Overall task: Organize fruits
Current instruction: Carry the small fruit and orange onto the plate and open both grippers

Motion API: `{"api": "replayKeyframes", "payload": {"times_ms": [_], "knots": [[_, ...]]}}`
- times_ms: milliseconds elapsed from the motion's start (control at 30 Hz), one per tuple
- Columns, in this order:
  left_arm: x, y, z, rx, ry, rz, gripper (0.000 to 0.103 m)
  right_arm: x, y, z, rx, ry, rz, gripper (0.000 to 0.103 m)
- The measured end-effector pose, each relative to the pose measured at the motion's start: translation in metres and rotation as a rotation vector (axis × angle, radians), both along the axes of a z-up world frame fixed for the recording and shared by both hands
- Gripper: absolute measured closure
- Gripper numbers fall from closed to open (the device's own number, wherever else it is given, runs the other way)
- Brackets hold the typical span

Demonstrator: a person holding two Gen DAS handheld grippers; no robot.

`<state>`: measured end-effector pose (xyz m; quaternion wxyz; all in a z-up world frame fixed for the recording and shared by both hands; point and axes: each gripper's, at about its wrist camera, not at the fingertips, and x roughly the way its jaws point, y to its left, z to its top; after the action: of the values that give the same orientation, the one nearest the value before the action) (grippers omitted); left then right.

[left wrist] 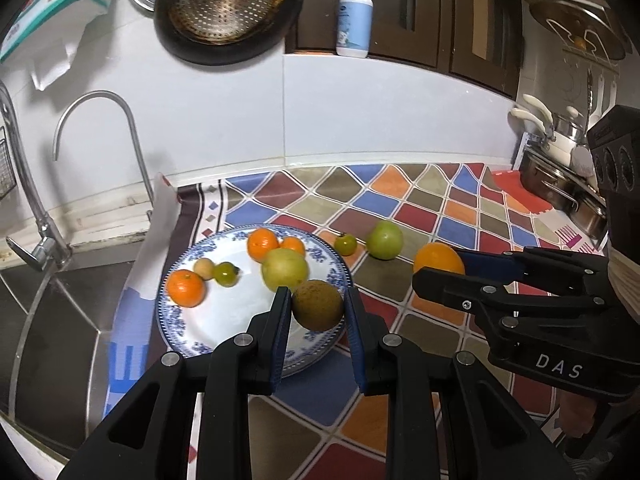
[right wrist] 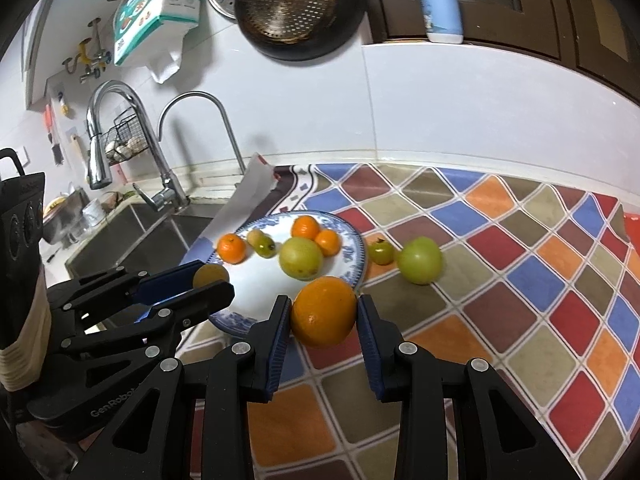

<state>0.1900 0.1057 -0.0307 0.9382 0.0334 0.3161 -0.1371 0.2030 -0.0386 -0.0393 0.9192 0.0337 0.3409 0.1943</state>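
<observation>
Your left gripper [left wrist: 317,300] is clamped on the brown fruit [left wrist: 318,305] above the near rim of the plate [left wrist: 176,320]. Your right gripper [right wrist: 323,312] grips the orange [right wrist: 323,311] just right of it. Both are round, firm and likely slippery: hold across the widest part, without crushing.

My views are evenly bright, lit from overhead. Soft shadows fall beside the tap [left wrist: 100,140] on the wall. Above it, the edges curve and darken to black. Fruit below it looks slightly blurred.
</observation>
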Motion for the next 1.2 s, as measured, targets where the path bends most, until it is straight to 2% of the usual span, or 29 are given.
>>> {"api": "replayKeyframes", "payload": {"times_ms": [400,1200], "knots": [[0.012,0.032,-0.004,0.005,0.007,0.030,0.076,0.014,0.033,0.000,-0.005,-0.009,0.032,0.069],[0.059,0.065,-0.048,0.023,0.119,0.084,0.076,0.066,0.075,-0.038,-0.052,0.105,0.105,0.069]]}}
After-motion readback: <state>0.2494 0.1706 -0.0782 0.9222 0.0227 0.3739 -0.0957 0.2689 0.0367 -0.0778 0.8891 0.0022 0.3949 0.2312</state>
